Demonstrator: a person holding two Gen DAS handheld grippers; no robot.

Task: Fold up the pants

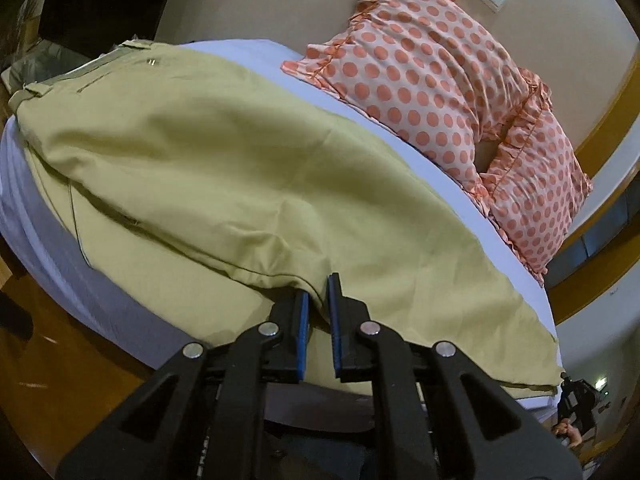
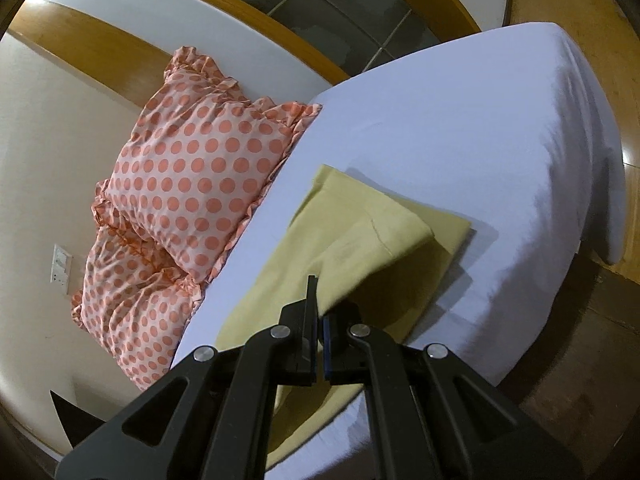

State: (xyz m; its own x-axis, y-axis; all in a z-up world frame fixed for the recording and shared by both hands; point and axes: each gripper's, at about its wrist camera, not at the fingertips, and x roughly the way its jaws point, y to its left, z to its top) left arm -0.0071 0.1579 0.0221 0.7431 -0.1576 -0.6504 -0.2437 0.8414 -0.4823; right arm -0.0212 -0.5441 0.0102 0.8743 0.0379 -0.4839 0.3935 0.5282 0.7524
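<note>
Olive-yellow pants (image 1: 224, 160) lie spread along the white bed (image 1: 248, 50), with the waistband at the far left. My left gripper (image 1: 318, 292) is shut on a fold of the near pant leg at the bed's near edge. In the right wrist view the pants (image 2: 360, 216) show their leg ends, with one leg lifted over the other. My right gripper (image 2: 320, 300) is shut on the lifted leg's edge and holds it above the lower leg.
Two orange polka-dot pillows (image 1: 440, 80) (image 2: 192, 176) lean against the wall behind the pants. The white sheet (image 2: 460, 128) stretches beyond the leg ends. A wooden floor (image 1: 60, 352) lies below the bed's near edge. My other gripper (image 1: 576, 400) shows at the far right.
</note>
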